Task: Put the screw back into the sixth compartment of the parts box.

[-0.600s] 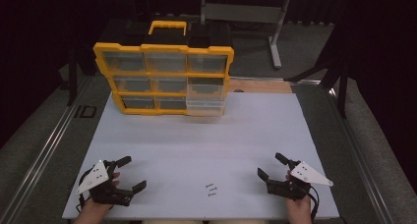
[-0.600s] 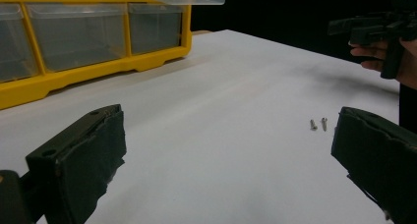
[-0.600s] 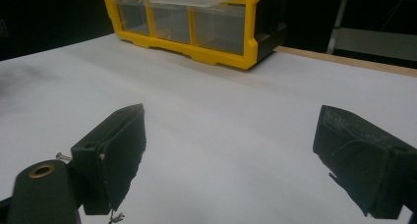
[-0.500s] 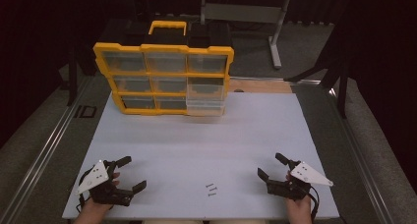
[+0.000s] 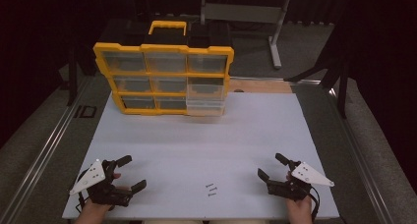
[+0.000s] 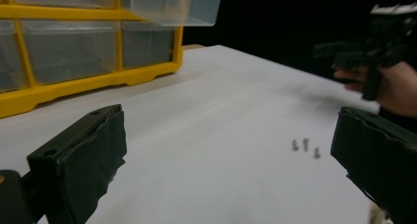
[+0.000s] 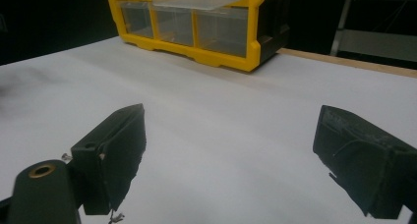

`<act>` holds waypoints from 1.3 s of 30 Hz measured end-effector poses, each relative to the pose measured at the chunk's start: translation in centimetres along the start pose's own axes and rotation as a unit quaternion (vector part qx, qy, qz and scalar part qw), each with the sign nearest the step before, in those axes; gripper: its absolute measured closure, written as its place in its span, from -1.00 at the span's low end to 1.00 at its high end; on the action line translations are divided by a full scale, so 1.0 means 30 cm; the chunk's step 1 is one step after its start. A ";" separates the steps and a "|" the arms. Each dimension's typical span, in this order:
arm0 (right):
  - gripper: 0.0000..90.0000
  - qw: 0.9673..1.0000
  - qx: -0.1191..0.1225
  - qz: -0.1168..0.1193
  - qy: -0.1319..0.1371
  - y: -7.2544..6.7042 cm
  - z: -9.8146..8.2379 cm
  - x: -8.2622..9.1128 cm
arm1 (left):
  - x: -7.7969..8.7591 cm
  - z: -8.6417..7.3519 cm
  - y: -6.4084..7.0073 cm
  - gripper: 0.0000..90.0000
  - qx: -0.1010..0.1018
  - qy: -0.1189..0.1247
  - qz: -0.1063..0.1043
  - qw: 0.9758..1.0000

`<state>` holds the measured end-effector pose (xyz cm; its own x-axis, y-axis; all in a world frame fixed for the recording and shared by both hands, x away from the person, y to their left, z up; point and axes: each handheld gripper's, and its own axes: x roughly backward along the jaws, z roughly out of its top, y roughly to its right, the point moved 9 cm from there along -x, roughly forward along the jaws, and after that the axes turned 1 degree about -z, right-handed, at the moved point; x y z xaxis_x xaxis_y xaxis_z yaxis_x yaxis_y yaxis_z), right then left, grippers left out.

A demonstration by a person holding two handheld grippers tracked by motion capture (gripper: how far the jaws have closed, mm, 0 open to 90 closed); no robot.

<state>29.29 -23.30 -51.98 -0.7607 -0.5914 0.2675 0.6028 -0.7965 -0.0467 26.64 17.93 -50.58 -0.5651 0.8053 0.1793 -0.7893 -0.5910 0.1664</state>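
Three screws (image 5: 211,189) lie loose at the lower middle of the frame, on the white surface (image 5: 206,140), between the left tongs (image 5: 132,173) and right tongs (image 5: 271,166). Both tongs stand wide open, holding nothing, resting near the bottom edge. No pick has begun, I judge; next, one pair must reach inward and close on a single screw. Each screw's long axis runs roughly up-frame, toward the yellow organizer (image 5: 164,79) at upper left, whose lower-right drawer (image 5: 206,106) sticks out.
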 end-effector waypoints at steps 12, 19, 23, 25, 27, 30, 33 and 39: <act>-0.72 1.000 -0.002 0.004 -0.002 0.004 -0.007 -0.007 | -0.055 0.120 0.063 -0.98 -0.011 -0.033 -0.038 0.999; -0.72 1.000 -0.005 0.009 -0.001 0.002 -0.006 -0.005 | -0.154 0.178 0.111 -0.98 -0.030 -0.053 -0.072 0.995; -0.72 1.000 -0.004 0.009 0.000 -0.001 -0.004 -0.001 | -0.211 0.192 0.143 -0.98 -0.041 -0.064 -0.092 0.993; -0.72 1.000 -0.004 0.009 0.000 -0.001 -0.003 -0.001 | -0.234 0.195 0.157 -0.98 -0.048 -0.071 -0.098 0.992; -0.72 1.000 -0.004 0.008 0.000 -0.001 -0.003 -0.002 | -0.259 0.199 0.170 -0.98 -0.053 -0.076 -0.105 0.990; -0.72 1.000 -0.002 0.012 0.002 -0.004 0.000 -0.004 | -0.297 0.204 0.188 -0.97 -0.057 -0.085 -0.114 0.988; -0.72 1.000 -0.001 0.014 0.000 -0.008 -0.001 -0.005 | -0.326 0.208 0.204 -0.92 -0.064 -0.088 -0.118 0.987; -0.72 1.000 -0.002 0.015 0.000 -0.010 0.000 -0.004 | -0.377 0.198 0.236 -0.88 -0.071 -0.106 -0.132 0.983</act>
<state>29.21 -22.98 -51.99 -0.7419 -0.6154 0.2661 0.6250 -0.7785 -0.0580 28.88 4.36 -45.67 -0.2852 0.8927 0.3489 -0.9360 -0.3378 0.0992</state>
